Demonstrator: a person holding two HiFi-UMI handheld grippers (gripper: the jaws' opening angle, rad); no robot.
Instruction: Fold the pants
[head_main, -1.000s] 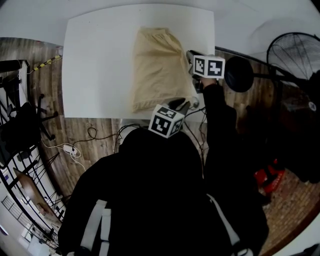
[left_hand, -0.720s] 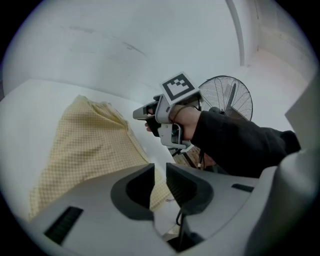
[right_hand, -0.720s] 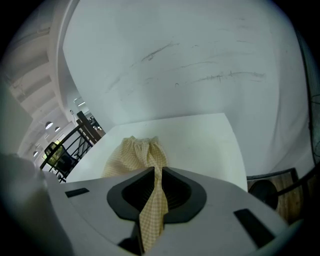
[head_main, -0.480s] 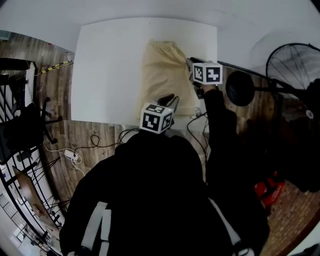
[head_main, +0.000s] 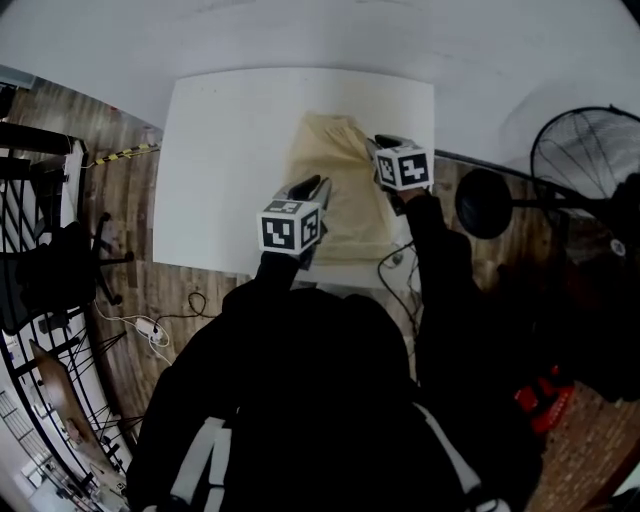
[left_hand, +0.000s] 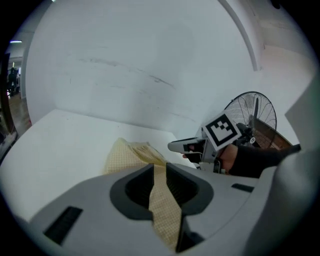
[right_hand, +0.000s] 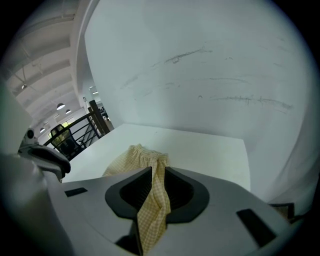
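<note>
Pale yellow checked pants (head_main: 345, 195) lie on the white table (head_main: 220, 170), waistband at the far end. My left gripper (head_main: 310, 187) is over their near left part, shut on a strip of the fabric (left_hand: 161, 200) that runs up between its jaws. At the pants' right edge my right gripper (head_main: 378, 146) is also shut on a fold of the cloth (right_hand: 151, 205). In the right gripper view the gathered waistband (right_hand: 145, 152) rests on the table ahead. The left gripper view shows the right gripper (left_hand: 187, 146) close by, held in a hand.
A black standing fan (head_main: 590, 150) is at the right of the table over a wooden floor. A dark chair (head_main: 50, 270) and cables (head_main: 150, 325) are on the floor at the left. A white wall rises behind the table. A railing (right_hand: 75, 130) shows far left.
My left gripper has moved from the table's near edge leftward and farther in over the pants, carrying fabric. The right gripper stayed at the pants' right edge, shifting slightly inward.
</note>
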